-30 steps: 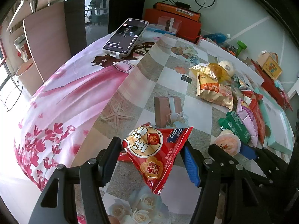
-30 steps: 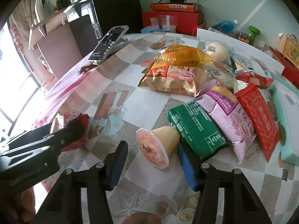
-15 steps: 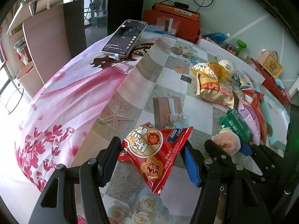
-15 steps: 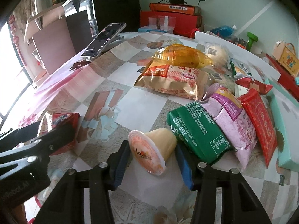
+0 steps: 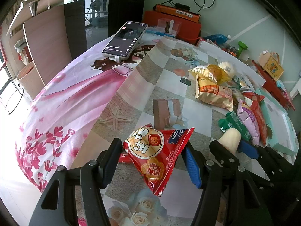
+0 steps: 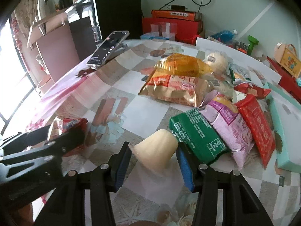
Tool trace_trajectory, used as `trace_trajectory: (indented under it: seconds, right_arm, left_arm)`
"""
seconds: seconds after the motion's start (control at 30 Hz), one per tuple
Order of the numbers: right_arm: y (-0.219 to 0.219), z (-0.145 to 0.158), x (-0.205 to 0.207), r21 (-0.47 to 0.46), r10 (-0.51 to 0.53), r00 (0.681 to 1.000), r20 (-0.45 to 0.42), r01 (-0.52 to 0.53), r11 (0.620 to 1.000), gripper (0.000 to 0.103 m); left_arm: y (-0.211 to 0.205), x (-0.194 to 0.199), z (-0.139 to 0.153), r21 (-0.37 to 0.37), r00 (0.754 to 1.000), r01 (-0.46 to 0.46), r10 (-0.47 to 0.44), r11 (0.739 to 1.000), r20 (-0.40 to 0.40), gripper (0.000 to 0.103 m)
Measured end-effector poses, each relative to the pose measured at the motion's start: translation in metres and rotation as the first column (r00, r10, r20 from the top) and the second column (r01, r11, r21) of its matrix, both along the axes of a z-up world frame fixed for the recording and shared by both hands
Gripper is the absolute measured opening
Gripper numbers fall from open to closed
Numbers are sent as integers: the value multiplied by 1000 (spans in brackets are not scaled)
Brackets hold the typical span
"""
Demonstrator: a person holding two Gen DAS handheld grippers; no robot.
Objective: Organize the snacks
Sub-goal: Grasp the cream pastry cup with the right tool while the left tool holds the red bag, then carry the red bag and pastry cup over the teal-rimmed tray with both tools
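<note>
Left gripper [image 5: 151, 162] grasped a red snack packet [image 5: 157, 154] between its two blue pads, the packet pinched at its sides and its lower corner hanging beneath the jaws, above the patterned tablecloth [image 5: 131, 86]. Right gripper [image 6: 153, 163] was clenched on a pale jelly cup [image 6: 157, 153], one pad pressed to each side, the cup's wide rim towards the left finger and its narrow base towards the right. Just beyond the right jaw lay a green packet [image 6: 197, 137], touching the cup's base. Farther out from that jaw, side by side, lay a purple packet [image 6: 227, 124] and a red flat packet [image 6: 259, 126], then a teal box [image 6: 284, 128]. Ahead of the jaws lay an orange bread bag [image 6: 175, 86]. Well ahead and left of both jaws stood a propped phone [image 5: 125, 39].
</note>
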State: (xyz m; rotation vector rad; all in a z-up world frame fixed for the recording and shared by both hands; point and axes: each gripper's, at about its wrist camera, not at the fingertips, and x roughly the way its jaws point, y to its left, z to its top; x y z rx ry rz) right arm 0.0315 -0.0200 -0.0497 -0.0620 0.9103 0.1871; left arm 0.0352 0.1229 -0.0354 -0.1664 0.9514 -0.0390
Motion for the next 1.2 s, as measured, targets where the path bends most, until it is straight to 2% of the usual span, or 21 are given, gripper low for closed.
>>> trace_trajectory:
  seconds: [0.63, 0.93, 1.2]
  right_arm:
    - [-17, 41, -16, 47, -25, 996, 83, 21, 999, 52]
    - [-43, 57, -18, 81, -88, 990, 109, 79, 994, 52]
    - [-80, 80, -16, 107, -174, 974, 144, 159, 981, 52]
  left_arm:
    - [-10, -12, 39, 1, 997, 13, -13, 1000, 80, 66]
    - [-27, -9, 56, 23, 994, 36, -38, 999, 102, 66]
    - [-55, 2, 83, 29, 985, 76, -80, 997, 154, 66]
